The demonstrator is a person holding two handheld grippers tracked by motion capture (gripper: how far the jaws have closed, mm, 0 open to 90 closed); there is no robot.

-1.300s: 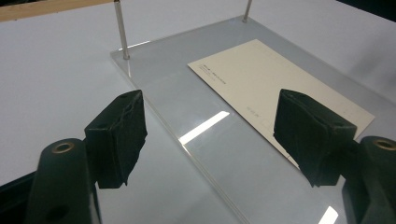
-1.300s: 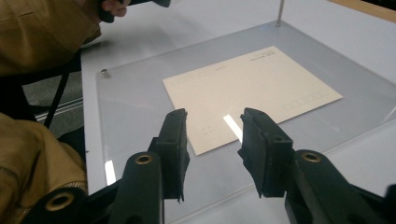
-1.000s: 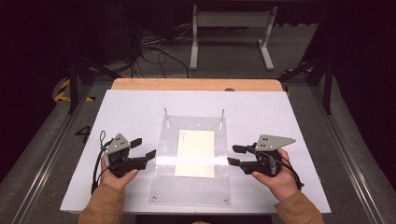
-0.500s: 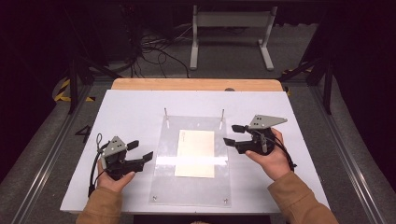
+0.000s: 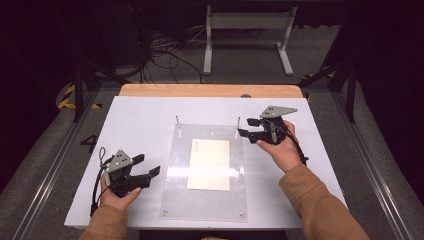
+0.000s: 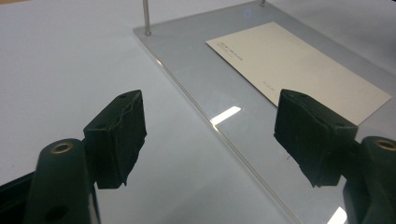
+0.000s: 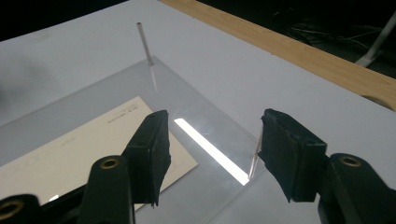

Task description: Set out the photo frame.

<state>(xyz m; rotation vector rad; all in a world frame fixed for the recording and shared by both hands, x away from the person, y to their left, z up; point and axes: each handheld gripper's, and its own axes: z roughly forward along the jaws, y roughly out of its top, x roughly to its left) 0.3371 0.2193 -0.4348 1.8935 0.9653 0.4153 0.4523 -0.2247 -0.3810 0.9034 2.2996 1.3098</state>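
High view: right gripper [image 5: 246, 127] has gone to the sheet's [image 5: 172, 165] one-o'clock pin [image 5: 238, 123].
My jaws, just narrowing, straddle it, seemingly not pinching; left gripper [image 5: 148, 165] waits released at eight o'clock; card [image 5: 210, 164] lies centred.

The high view looks forward and down from above the person's side, taking in the whole white tabletop [image 5: 140, 125], with the floor beyond in the upper part of the frame. The clear plate [image 5: 207, 200] sits at the centre of the frame with the cream card [image 5: 210, 164] on it.

The left gripper view rides low and close over the tabletop, looking along its black fingers [image 6: 116, 135] at the plate's edge, the card at upper right of the frame.

The right gripper view is equally near, facing the plate's far corner, where a thin pin [image 7: 144, 43] stands at upper left.

All three views share the plate and card.
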